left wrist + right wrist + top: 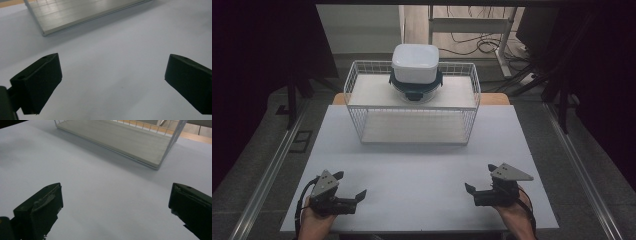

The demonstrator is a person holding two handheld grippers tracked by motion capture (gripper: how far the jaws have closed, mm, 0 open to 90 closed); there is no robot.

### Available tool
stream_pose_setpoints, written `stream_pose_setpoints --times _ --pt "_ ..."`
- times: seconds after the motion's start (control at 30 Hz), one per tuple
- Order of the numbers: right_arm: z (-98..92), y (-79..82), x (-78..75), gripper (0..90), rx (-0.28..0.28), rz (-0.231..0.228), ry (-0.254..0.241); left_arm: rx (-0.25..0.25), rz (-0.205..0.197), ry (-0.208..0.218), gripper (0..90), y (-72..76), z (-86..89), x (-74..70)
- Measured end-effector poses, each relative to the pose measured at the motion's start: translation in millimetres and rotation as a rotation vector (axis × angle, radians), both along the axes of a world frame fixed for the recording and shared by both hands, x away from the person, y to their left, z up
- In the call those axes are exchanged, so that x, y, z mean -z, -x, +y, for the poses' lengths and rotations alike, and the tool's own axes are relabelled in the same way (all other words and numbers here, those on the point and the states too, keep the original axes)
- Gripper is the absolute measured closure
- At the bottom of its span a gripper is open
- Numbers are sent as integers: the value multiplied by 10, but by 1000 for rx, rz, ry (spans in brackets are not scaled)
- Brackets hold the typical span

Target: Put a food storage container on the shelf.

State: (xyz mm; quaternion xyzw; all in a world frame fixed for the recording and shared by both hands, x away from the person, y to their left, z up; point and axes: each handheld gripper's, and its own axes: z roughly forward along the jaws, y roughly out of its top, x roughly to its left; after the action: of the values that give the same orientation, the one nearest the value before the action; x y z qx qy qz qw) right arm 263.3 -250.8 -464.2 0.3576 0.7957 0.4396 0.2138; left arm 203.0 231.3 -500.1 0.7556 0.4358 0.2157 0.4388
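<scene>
A white wire shelf rack stands at the far middle of the white table. On its top board sits a white square container, upside down on a dark-rimmed clear lid or bowl. My left gripper rests open near the front left edge, held by a hand. My right gripper rests open near the front right. In the left gripper view the jaws stand wide apart over bare table, with the rack's lower board ahead. The right gripper view has the rack's lower board ahead, nothing between the jaws.
A wooden strip of a second table shows behind the rack. Metal rails run along both sides on the floor. Cables and a desk frame lie on the floor beyond. Open table lies between grippers and rack.
</scene>
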Motion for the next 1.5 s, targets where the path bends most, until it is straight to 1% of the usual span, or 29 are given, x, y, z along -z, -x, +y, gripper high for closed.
stream_pose_setpoints --times 0.2,0.5,0.7,0.8,1.07,1.23,1.37,1.4,1.5 --pt "-94 56 19 0 29 7 -1 -23 6 -5 11 67 91 39" --pt "-221 123 79 0 62 21 6 -58 13 -19 11 127 192 105" --pt "-312 166 130 0 89 24 23 -81 10 -34 9 166 238 147" --pt "-355 191 153 0 105 25 30 -93 9 -36 7 185 269 166" --pt "-452 245 222 0 128 54 35 -122 11 -43 6 217 355 214" --pt "-500 263 261 0 136 65 44 -133 16 -71 6 232 375 247" --pt "-533 274 294 0 146 78 54 -143 23 -83 6 237 402 278" --pt "-541 274 306 0 146 79 59 -144 23 -73 7 237 412 278" --pt "-560 273 333 0 153 88 66 -148 29 -74 9 235 424 280"
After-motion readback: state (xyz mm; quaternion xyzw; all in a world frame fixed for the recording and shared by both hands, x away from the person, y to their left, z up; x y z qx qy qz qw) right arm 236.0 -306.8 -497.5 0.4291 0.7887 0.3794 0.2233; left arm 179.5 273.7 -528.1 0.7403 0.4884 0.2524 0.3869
